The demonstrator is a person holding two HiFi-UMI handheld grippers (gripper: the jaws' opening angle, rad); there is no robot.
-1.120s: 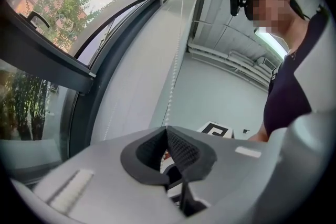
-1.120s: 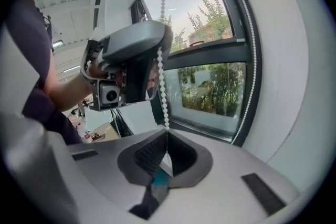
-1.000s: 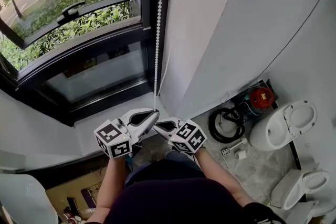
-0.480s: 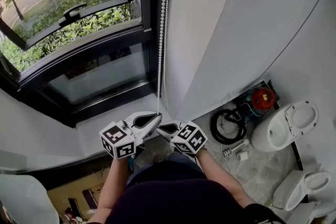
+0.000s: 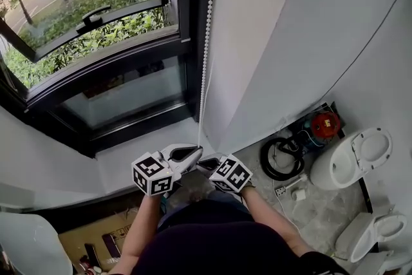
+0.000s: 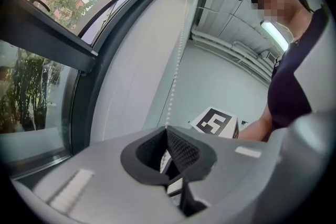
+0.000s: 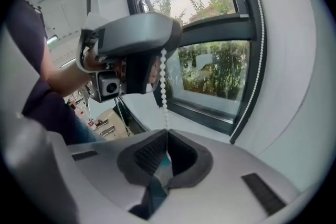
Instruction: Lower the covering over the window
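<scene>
Both grippers have sunk a little since the earlier frame, drawing closer to the person's body below the window (image 5: 96, 35), and the chain has come down with them.

Taking things by size, the window fills the upper left and its glass is bare; the covering itself shows in no view, so we judge it to be rolled up above the window. Right of the window stands a plain white wall (image 5: 290, 42). Along the window's right frame hangs the bead chain (image 5: 206, 48), running down past the sill (image 5: 138, 148). Just below the sill, the left gripper (image 5: 195, 152) and the right gripper (image 5: 205, 163) meet on that chain. Each pair of jaws is closed tight on the beads, the left gripper (image 7: 137, 39) pinching the strand above the right one (image 7: 167, 136).

We judge this to be mid-pull. To do it well, we should draw straight down along the window frame, keep the strand taut, then let one gripper go and re-grip higher while the other holds.

Room below the window is short: the person's lap is close under the grippers. A toilet (image 5: 354, 158) and a coiled hose (image 5: 278, 161) sit well to the window's right.
</scene>
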